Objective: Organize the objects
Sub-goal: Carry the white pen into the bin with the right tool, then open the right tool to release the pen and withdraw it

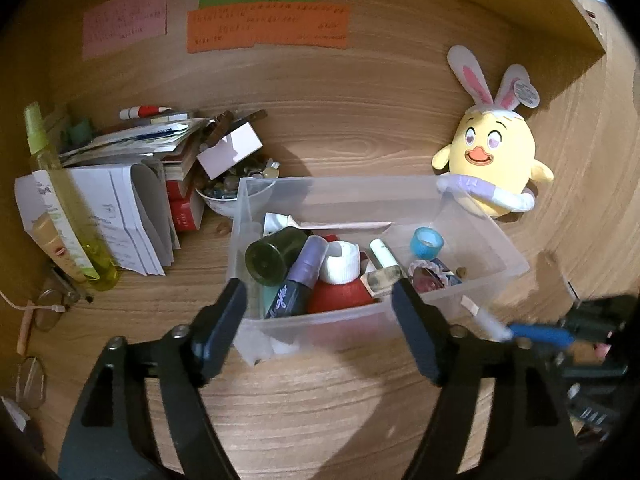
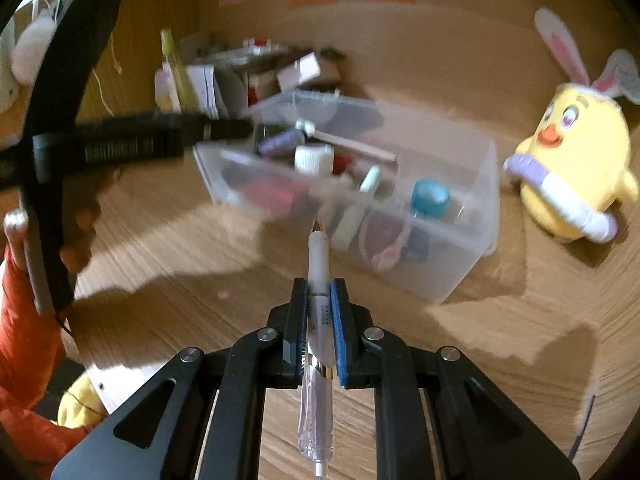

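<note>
Right claw [image 2: 319, 322] pinches a pen [image 2: 318, 276] above the tabletop [image 2: 168, 264], tip toward the bin [image 2: 460, 240]. Left claw [image 1: 320, 300] stands spread at the near wall. Risk: the pen slips, or snags that wall.

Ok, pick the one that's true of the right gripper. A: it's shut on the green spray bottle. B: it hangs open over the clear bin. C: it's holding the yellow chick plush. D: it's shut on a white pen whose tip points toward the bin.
D: in the right wrist view the right gripper has its blue pads clamped on the white pen, whose tip aims at the clear bin.
</note>
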A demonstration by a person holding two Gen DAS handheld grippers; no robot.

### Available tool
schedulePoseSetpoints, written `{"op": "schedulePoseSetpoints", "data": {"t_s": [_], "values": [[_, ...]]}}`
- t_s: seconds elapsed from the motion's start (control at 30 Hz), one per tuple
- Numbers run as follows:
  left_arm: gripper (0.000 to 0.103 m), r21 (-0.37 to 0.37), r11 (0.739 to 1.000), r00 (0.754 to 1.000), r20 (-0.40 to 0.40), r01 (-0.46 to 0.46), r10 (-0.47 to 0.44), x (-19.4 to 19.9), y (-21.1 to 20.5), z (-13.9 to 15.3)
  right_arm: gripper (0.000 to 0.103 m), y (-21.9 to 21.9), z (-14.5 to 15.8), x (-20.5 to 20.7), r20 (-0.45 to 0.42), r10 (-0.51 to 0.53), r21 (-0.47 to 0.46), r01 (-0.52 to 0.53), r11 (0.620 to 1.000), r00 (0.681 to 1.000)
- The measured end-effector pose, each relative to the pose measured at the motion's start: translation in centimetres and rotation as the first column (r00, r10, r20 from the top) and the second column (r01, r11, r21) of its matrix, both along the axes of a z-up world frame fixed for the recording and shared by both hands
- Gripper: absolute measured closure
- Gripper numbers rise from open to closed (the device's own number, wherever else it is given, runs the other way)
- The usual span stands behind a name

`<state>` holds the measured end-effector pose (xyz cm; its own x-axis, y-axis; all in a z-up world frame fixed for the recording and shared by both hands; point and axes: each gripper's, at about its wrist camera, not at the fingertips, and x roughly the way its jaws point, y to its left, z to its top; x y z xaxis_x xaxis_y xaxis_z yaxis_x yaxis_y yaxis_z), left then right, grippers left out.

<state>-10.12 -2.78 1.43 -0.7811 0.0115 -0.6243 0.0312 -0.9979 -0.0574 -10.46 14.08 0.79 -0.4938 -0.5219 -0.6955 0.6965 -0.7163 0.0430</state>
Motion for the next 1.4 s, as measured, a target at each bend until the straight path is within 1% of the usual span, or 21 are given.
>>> {"op": "schedulePoseSetpoints", "data": {"t_s": [0.13,0.27,0.47,0.6,0.77,0.97,1.13,1.27,1.4], "values": [[0.015,-0.002,1.000,1.000,-0.008,0.015,-0.015,0.9,0.3,0.2,0.093,0.3,2.0,0.1,-0.047,-0.023,-0.029,0.022,0.999,0.999],[0.009,-0.001,0.999,0.999,-0.021,0.032,-0.032,1.8,0.6,0.5,0.093,0.0,3.3,-1.4,-0.067,-0.055,-0.055,0.052,0.997,0.996],[0.007,0.007,1.000,0.999,-0.026,0.030,-0.030,2.1,0.5,0.8,0.093,-0.8,4.5,-4.0,-0.097,-0.099,-0.062,0.093,0.994,0.990],[0.007,-0.002,1.000,0.999,-0.028,0.023,-0.023,2.1,0.4,0.6,0.093,-2.0,4.9,-6.3,-0.123,-0.111,-0.035,0.107,0.994,0.986],[0.007,0.001,1.000,1.000,-0.012,0.019,-0.019,1.9,0.0,-0.1,0.093,-4.2,4.6,-8.8,-0.159,-0.087,0.038,0.094,0.995,0.983],[0.007,0.006,1.000,1.000,0.002,0.010,-0.010,1.7,-0.4,-0.8,0.093,-7.0,2.2,-10.8,-0.113,-0.035,0.116,0.048,0.992,0.993],[0.007,-0.002,1.000,1.000,0.014,-0.002,0.002,1.6,-0.6,-1.3,0.093,-8.2,0.8,-11.3,-0.064,-0.011,0.122,0.019,0.992,0.998],[0.007,0.013,1.000,1.000,0.025,-0.004,0.003,1.5,-0.8,-1.7,0.091,-8.2,0.2,-11.6,-0.006,-0.013,0.126,0.014,0.992,1.000],[0.007,0.025,1.000,1.000,0.024,-0.002,0.002,1.5,-0.7,-1.7,0.087,-7.3,0.6,-11.0,-0.005,-0.019,0.099,0.019,0.995,1.000]]}}
